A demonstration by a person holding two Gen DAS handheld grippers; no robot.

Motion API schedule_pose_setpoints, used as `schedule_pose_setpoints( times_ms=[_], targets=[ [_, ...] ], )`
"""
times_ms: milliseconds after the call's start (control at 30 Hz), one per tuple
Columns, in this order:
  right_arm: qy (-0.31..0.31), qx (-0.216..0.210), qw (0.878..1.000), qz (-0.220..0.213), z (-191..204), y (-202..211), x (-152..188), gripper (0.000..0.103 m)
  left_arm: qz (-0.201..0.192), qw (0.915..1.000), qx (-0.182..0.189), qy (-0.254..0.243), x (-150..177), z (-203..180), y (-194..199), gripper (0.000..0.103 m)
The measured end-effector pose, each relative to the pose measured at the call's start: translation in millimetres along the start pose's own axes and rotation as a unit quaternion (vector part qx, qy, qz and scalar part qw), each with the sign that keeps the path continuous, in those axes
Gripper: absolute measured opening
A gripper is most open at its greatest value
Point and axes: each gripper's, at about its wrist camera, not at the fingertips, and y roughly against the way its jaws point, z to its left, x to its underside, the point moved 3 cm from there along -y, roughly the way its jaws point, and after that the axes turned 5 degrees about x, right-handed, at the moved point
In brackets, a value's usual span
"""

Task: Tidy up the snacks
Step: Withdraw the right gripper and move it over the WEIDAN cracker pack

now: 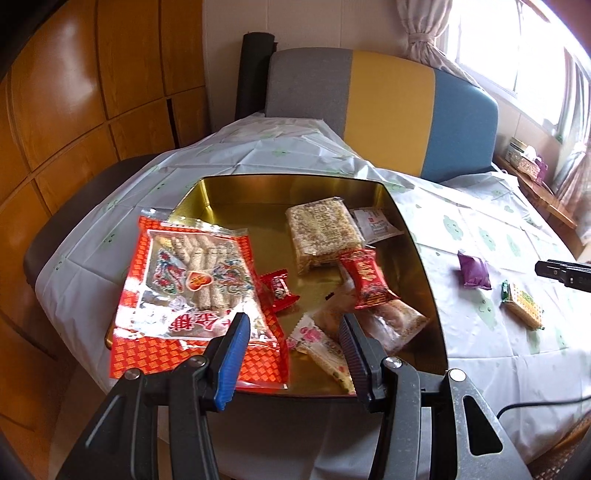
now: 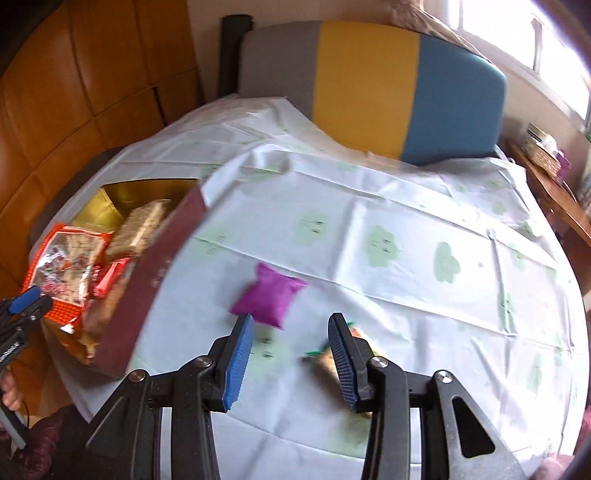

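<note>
Two snacks lie outside the gold-lined tin box [image 1: 410,236] on the cloth-covered bench [image 2: 406,258]: a purple foil packet [image 2: 267,299] and a green-ended cracker pack [image 1: 522,308]. Left tongs [image 1: 295,326] and right tongs [image 2: 291,334] stand spread, pinching nothing.

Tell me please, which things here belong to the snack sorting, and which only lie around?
Belong to the job:
gold tin
big red bag
rice cake block
purple packet
green packet

Only lying around:
striped chair
tablecloth
curtain
</note>
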Motion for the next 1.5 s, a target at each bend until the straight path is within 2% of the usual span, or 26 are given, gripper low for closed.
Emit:
schedule_pose_setpoints(
  times_ms=[133, 200, 267, 400, 600, 733, 900, 967, 1000, 1200, 1333, 1500],
  targets=[
    [-0.060, 0.038, 0.997, 0.026, -56, -21, 11, 0.043, 0.002, 0.9998, 0.006, -0.018, -1, -14, -1, 0.051],
    [-0.122, 0.035, 0.991, 0.035, -86, -29, 18, 0.043, 0.005, 0.9997, 0.008, -0.023, 0, -19, -2, 0.051],
    [-0.169, 0.055, 0.982, 0.057, -108, -35, 24, 0.043, 0.010, 0.9996, 0.009, -0.026, 1, -22, -5, 0.051],
    [-0.224, 0.040, 0.971, 0.071, -129, -38, 29, 0.043, 0.021, 0.9994, 0.008, -0.025, 5, -24, -9, 0.051],
    [-0.192, 0.044, 0.977, 0.082, -115, -41, 29, 0.043, 0.029, 0.9994, -0.001, -0.020, 10, -23, -11, 0.051],
    [-0.169, 0.057, 0.981, 0.072, -108, -39, 27, 0.043, 0.030, 0.9993, -0.010, -0.020, 12, -21, -9, 0.051],
    [-0.173, 0.067, 0.980, 0.073, -114, -40, 27, 0.044, 0.035, 0.9992, -0.009, -0.014, 14, -19, -8, 0.055],
    [-0.177, 0.070, 0.979, 0.071, -116, -39, 28, 0.058, 0.036, 0.9992, -0.009, -0.013, 14, -18, -8, 0.055],
    [-0.178, 0.070, 0.979, 0.071, -116, -39, 28, 0.061, 0.036, 0.9992, -0.009, -0.013, 14, -17, -8, 0.055],
    [-0.177, 0.074, 0.979, 0.074, -117, -40, 29, 0.061, 0.038, 0.9993, -0.008, -0.001, 17, -8, -6, 0.055],
    [-0.167, 0.041, 0.982, 0.079, -108, -42, 29, 0.062, 0.038, 0.9992, -0.004, 0.008, 18, -2, -6, 0.055],
    [-0.117, 0.014, 0.990, 0.082, -83, -46, 27, 0.067, 0.039, 0.9989, 0.002, 0.026, 19, 8, -6, 0.056]
  ],
)
